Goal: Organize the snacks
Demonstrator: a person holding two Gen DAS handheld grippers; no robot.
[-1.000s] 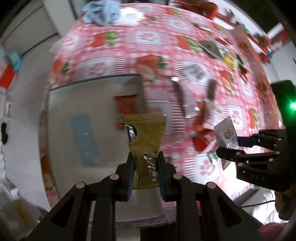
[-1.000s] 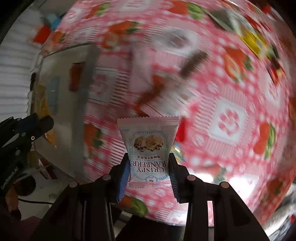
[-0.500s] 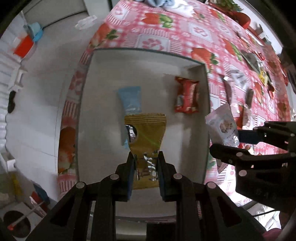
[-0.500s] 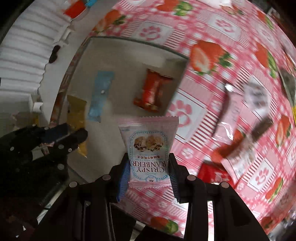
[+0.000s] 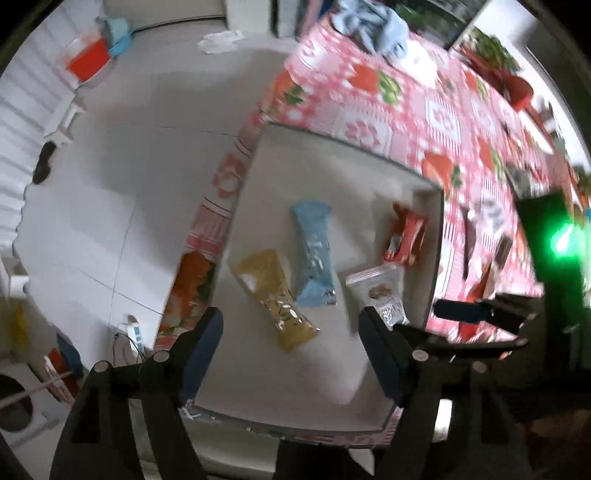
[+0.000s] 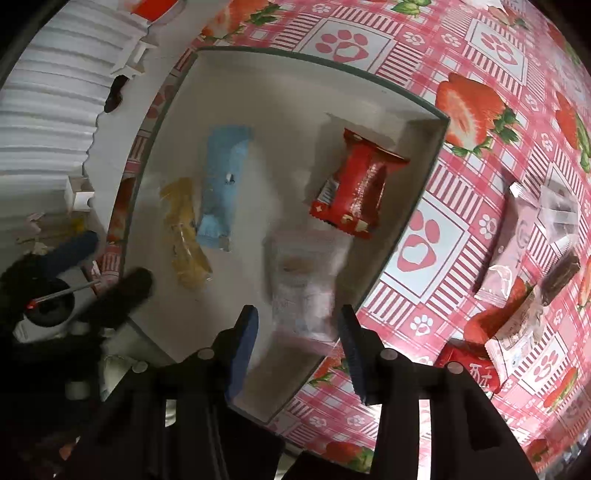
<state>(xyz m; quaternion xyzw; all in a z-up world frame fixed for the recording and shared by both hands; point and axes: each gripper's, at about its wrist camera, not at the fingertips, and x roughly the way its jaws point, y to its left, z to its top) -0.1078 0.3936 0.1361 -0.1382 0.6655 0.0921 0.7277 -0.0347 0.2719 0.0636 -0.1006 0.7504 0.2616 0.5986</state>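
A shallow grey tray (image 5: 325, 147) (image 6: 406, 221) sits at the corner of the strawberry tablecloth. In it lie a yellow packet (image 5: 275, 299) (image 6: 184, 240), a blue packet (image 5: 314, 254) (image 6: 221, 184), a red packet (image 5: 404, 236) (image 6: 354, 188) and a white cranberry packet (image 5: 384, 291) (image 6: 303, 284), which looks blurred. My left gripper (image 5: 291, 354) is open and empty above the tray's near side. My right gripper (image 6: 295, 343) is open and empty just above the white packet; it also shows in the left wrist view (image 5: 476, 314).
Several loose snack packets (image 6: 517, 266) lie on the tablecloth (image 6: 480, 110) right of the tray. A blue cloth (image 5: 373, 18) lies at the table's far end. The table edge and tiled floor (image 5: 129, 166) are left of the tray.
Both grippers have opened. The yellow packet has dropped from the left gripper into the tray, and the white cranberry packet has dropped from the right gripper beside the red one.
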